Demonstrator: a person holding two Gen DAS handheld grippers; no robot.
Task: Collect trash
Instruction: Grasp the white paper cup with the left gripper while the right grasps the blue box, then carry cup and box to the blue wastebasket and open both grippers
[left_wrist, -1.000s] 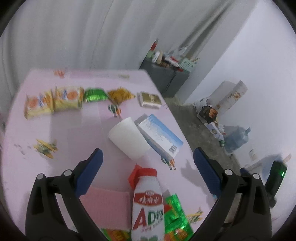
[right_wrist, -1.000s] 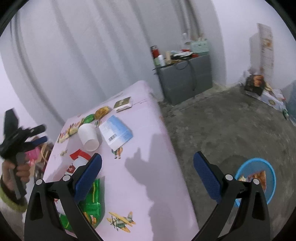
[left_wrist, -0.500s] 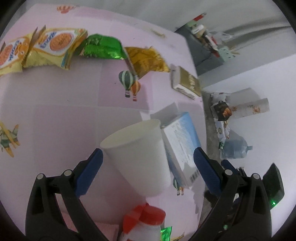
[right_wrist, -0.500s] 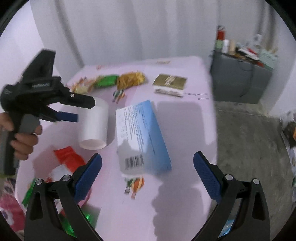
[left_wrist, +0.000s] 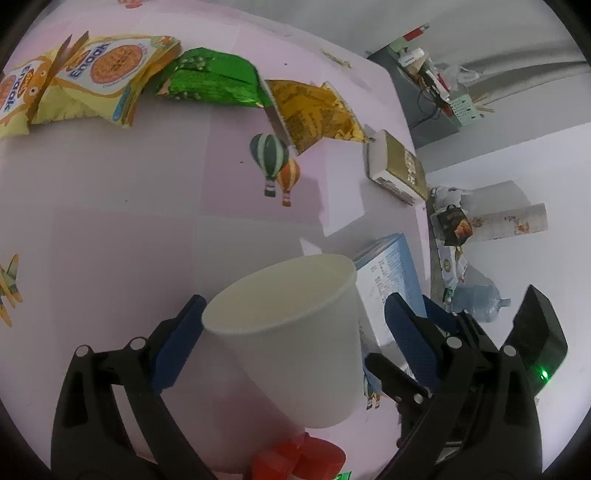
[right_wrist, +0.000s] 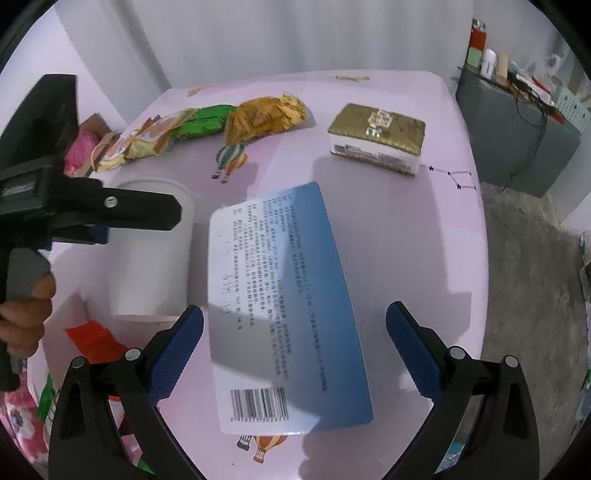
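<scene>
— Two grippers have dropped onto the bench; where's the trash?
— Left gripper (left_wrist: 291, 332) straddles the tipped paper cup (left_wrist: 291, 332), fingers closing, not yet pinching. Right gripper (right_wrist: 295, 349) hovers wide open over the blue box (right_wrist: 284, 310).

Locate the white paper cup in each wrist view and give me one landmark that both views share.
Left wrist view: the white paper cup lies low in the middle, on its side, rim toward the top, between the left gripper's closing fingers.
Right wrist view: the cup lies left of centre, partly behind the left gripper.
Shared landmark: the blue-and-white box, right beside the cup.
</scene>
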